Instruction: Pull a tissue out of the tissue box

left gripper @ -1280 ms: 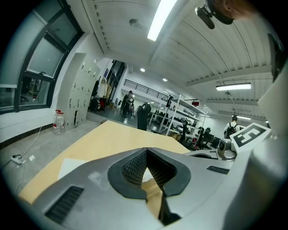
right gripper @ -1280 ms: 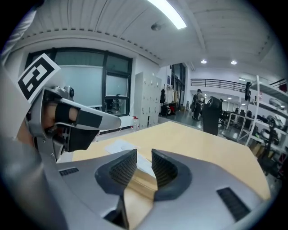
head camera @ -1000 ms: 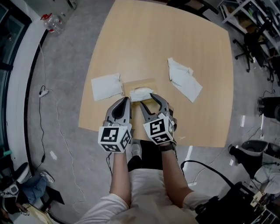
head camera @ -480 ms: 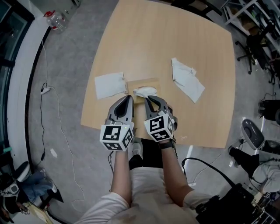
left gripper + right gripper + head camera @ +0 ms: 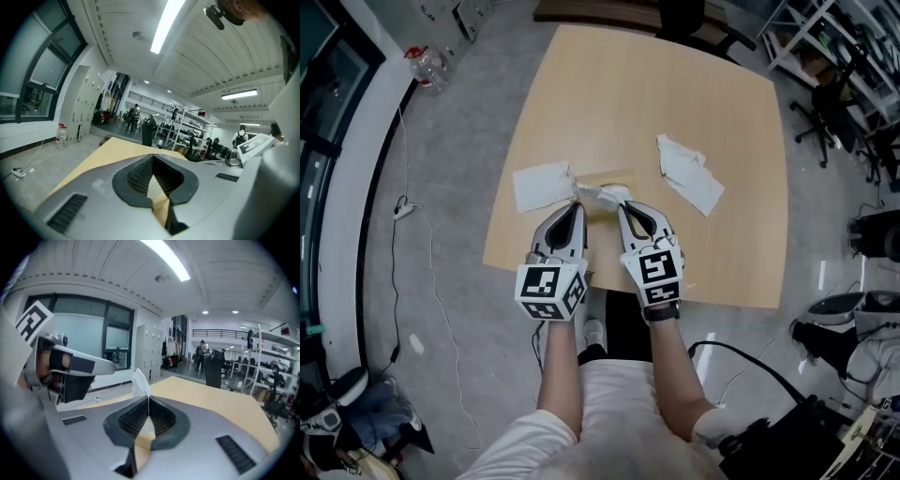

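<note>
The tan tissue box (image 5: pixel 614 177) lies on the wooden table (image 5: pixel 722 112) just beyond both grippers and blends with it. A white tissue (image 5: pixel 605 194) stands up from the box. My right gripper (image 5: pixel 623 205) has its jaws closing to a pinch on it. In the right gripper view the tissue (image 5: pixel 140 383) pokes up above the touching jaws of the right gripper (image 5: pixel 148 398). My left gripper (image 5: pixel 577 206) sits beside the box's left end. In its own view the left gripper (image 5: pixel 151 157) is shut with nothing between the pads. The left gripper (image 5: pixel 70 366) also shows in the right gripper view.
Two loose tissues lie flat on the table, one (image 5: pixel 540 185) left of the box and a crumpled one (image 5: pixel 689 173) to its right. The table's near edge (image 5: pixel 581 277) runs under my wrists. A chair (image 5: pixel 680 14) stands at the far side, and a bottle (image 5: pixel 427 66) on the floor.
The right gripper's jaws, wide open a second ago, have shut on the tissue. Both grippers have risen and moved slightly forward, drawing the tissue upward.
</note>
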The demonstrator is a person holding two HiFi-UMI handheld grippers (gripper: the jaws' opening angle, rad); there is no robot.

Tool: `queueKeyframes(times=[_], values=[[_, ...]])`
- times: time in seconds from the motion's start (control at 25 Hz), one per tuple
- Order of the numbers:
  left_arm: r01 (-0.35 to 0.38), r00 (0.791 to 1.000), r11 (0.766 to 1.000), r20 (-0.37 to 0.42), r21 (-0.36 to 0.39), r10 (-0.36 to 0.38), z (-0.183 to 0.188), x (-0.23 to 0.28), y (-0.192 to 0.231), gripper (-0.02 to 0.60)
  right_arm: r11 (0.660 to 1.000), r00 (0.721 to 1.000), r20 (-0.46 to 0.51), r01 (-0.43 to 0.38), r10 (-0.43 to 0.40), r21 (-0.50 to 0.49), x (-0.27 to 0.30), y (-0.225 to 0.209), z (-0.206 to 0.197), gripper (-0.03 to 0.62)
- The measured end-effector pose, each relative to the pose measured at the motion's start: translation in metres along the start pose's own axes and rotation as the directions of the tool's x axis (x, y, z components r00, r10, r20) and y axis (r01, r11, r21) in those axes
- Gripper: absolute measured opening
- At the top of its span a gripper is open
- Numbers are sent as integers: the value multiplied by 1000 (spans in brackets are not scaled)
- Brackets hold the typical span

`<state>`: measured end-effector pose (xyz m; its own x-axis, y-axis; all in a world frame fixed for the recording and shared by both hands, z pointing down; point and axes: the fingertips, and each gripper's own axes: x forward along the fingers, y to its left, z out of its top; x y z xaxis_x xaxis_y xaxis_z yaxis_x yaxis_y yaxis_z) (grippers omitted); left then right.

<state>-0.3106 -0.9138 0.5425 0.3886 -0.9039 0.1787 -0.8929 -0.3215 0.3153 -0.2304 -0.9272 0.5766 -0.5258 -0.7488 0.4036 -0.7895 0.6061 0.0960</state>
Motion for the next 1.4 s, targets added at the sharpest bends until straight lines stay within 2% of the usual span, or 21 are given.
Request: queueKeyframes(times=[0.08, 0.2, 0.36, 0.52, 0.64, 0.84, 1.4], values=[[2, 999, 1000, 33, 16, -2, 14, -12, -7, 3, 997, 998, 69, -13, 8, 74, -18, 2, 20, 6], [0, 996, 999, 84, 39, -3, 38, -31, -21, 2, 996, 983, 179, 13, -27, 83, -52, 5, 58, 6], [-3, 985, 995, 171, 105, -15, 78, -59, -42, 3, 992, 933, 347, 55, -93, 118, -102, 7, 113, 6], [-8, 972, 985, 231, 173, -32, 110, -81, -67, 3, 989, 883, 447, 104, -140, 104, -146, 8, 153, 6], [-11, 963, 979, 265, 202, -43, 127, -97, -79, 3, 990, 869, 476, 109, -137, 85, -163, 18, 169, 6], [-13, 956, 971, 288, 238, -58, 139, -110, -94, 3, 990, 867, 477, 115, -143, 86, -179, 25, 173, 6], [-23, 960, 970, 277, 242, -47, 137, -107, -94, 3, 982, 864, 466, 173, -191, 82, -191, 8, 165, 6]])
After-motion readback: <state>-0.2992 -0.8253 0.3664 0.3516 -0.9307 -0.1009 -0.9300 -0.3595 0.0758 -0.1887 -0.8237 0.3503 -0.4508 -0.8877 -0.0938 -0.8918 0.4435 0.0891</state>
